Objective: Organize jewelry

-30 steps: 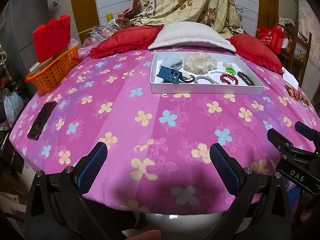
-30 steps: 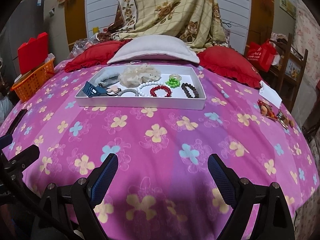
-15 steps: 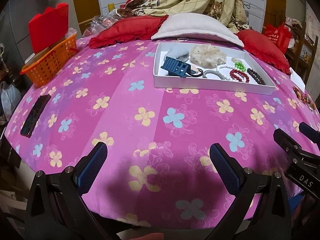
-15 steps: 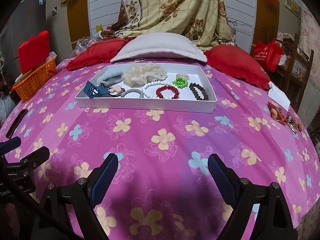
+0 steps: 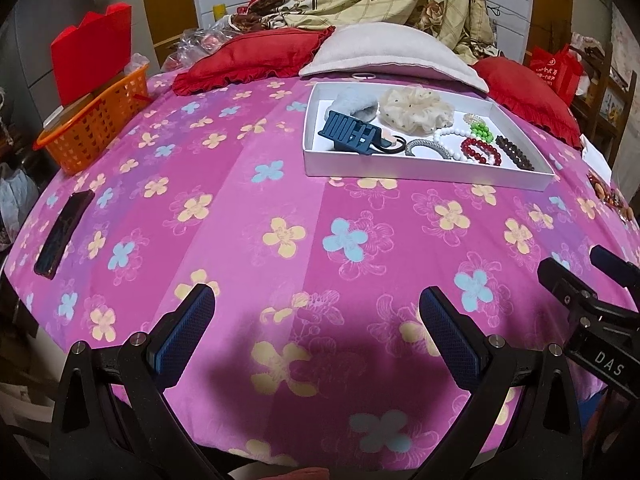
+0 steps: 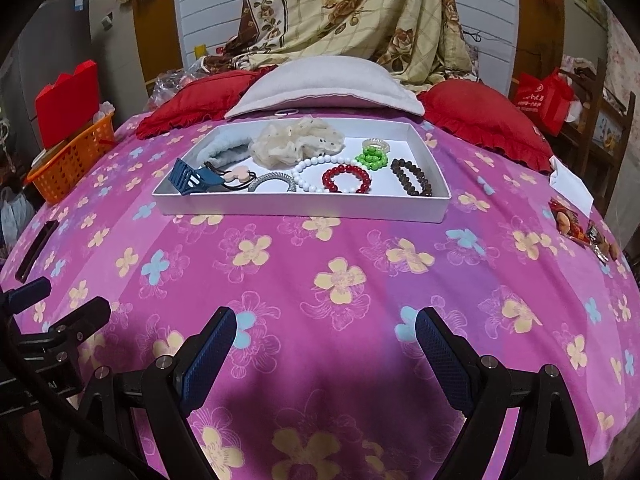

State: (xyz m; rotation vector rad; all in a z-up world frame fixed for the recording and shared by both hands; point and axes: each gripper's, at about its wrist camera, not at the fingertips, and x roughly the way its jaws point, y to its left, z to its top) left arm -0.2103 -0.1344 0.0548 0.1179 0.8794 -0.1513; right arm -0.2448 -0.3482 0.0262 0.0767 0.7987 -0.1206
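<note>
A white tray [image 6: 304, 204] sits on the pink flowered cloth, also in the left wrist view [image 5: 420, 168]. It holds a blue hair claw [image 6: 192, 180], a cream scrunchie [image 6: 296, 144], a grey furry band [image 6: 224, 150], a silver hair tie [image 6: 272, 182], and white [image 6: 316, 168], red [image 6: 346, 178], green [image 6: 371, 158] and dark brown [image 6: 412, 172] bead bracelets. My left gripper [image 5: 316, 316] and right gripper [image 6: 324, 336] are open and empty, low over the cloth, well short of the tray.
An orange basket [image 5: 96, 128] with a red box stands at the left edge. A black phone [image 5: 64, 232] lies on the cloth at left. Red cushions [image 6: 484, 120] and a white pillow [image 6: 324, 88] lie behind the tray. Snack packets [image 6: 580, 228] lie at right.
Both grippers have moved forward toward the tray, which now looks larger and nearer in both views. Both stay open.
</note>
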